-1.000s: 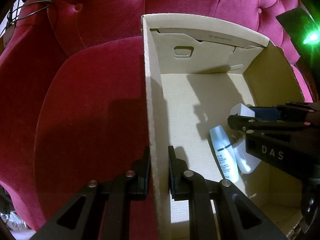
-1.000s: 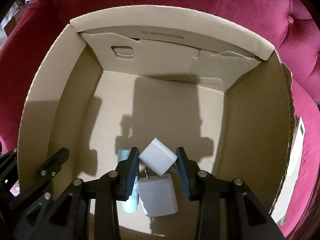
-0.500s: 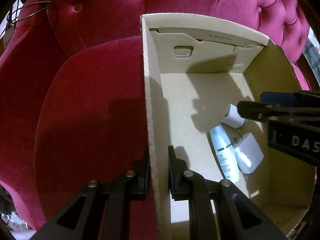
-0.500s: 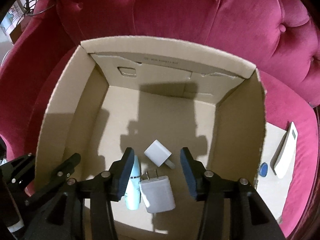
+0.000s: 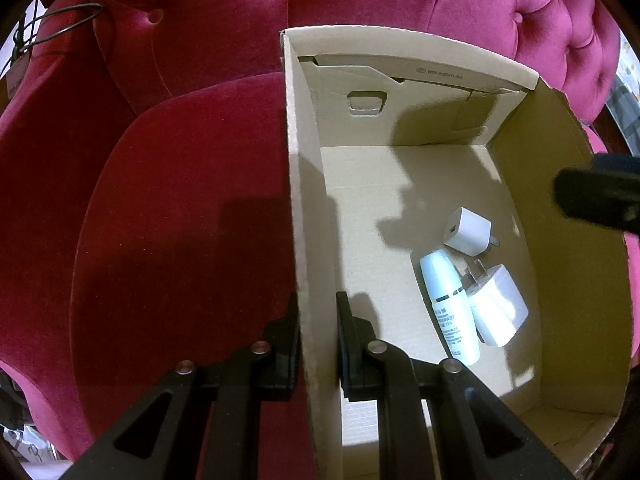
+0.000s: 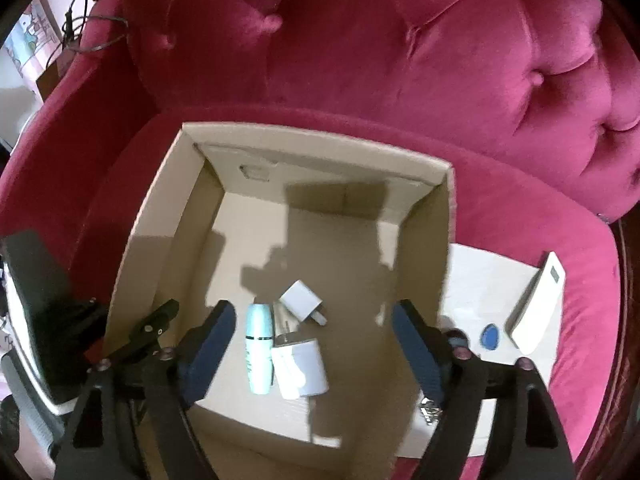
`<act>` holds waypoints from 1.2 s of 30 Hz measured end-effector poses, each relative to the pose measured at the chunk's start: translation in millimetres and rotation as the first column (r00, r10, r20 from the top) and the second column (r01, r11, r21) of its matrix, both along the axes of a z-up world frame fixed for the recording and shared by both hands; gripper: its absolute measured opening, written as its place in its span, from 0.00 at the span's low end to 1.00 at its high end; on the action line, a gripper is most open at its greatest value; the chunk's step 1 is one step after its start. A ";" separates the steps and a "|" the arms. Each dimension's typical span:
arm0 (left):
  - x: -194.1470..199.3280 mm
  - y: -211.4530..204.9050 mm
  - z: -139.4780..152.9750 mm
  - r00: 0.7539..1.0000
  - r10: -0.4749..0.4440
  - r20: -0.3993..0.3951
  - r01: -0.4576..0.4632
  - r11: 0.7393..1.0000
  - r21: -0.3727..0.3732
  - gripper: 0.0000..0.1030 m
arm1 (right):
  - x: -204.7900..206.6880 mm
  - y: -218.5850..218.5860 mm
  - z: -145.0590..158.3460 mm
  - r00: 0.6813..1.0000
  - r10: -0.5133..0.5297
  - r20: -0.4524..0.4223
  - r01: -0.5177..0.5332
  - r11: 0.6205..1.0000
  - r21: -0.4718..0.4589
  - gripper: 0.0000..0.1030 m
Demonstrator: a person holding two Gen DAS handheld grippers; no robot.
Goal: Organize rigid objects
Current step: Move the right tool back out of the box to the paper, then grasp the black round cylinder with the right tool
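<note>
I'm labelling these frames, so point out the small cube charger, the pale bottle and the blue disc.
small cube charger [image 6: 301, 295]: right wrist view, top face.
pale bottle [image 6: 259, 344]: right wrist view, mid body.
blue disc [image 6: 489, 336]: right wrist view, centre.

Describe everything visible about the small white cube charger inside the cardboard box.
The small white cube charger is a glossy, plastic-looking block with rounded edges, a dark USB port on one face and metal prongs on the opposite side. It lies tilted on the cardboard box floor, free of both grippers, just beyond the pale blue tube and the larger white adapter. Contact with either cannot be told.
</note>
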State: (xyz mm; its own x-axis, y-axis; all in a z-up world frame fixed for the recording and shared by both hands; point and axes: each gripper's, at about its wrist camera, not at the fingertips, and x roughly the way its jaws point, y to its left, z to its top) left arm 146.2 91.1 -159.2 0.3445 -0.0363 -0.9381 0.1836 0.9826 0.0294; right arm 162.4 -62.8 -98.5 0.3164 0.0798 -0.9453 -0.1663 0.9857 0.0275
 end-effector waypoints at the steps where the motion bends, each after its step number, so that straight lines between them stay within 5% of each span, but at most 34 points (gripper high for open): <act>1: -0.1 -0.1 -0.1 1.000 -0.001 0.001 0.001 1.000 0.001 0.16 | 0.3 -2.2 2.3 1.000 0.000 0.004 0.000 1.000 0.001 0.87; 6: -0.5 -1.2 -0.4 1.000 -0.003 0.002 0.002 1.000 0.006 0.16 | 0.7 -17.8 20.4 0.999 -0.013 0.042 0.013 1.000 -0.005 0.95; 20: -1.3 -0.6 0.4 1.000 0.001 0.001 -0.001 1.000 0.003 0.16 | -3.1 -76.4 40.5 0.993 -0.058 0.101 0.064 0.996 -0.057 0.96; 36: 0.7 -0.9 -0.1 1.000 0.002 -0.002 -0.002 1.000 0.004 0.16 | -16.5 -130.8 -3.6 0.993 -0.084 0.084 0.091 0.992 -0.088 0.95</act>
State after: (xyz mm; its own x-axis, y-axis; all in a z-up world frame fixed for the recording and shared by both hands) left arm 146.9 90.1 -159.3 0.3424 -0.0318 -0.9390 0.1816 0.9828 0.0329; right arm 145.9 -193.6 -102.1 0.3932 -0.0368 -0.9187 -0.0775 0.9943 -0.0730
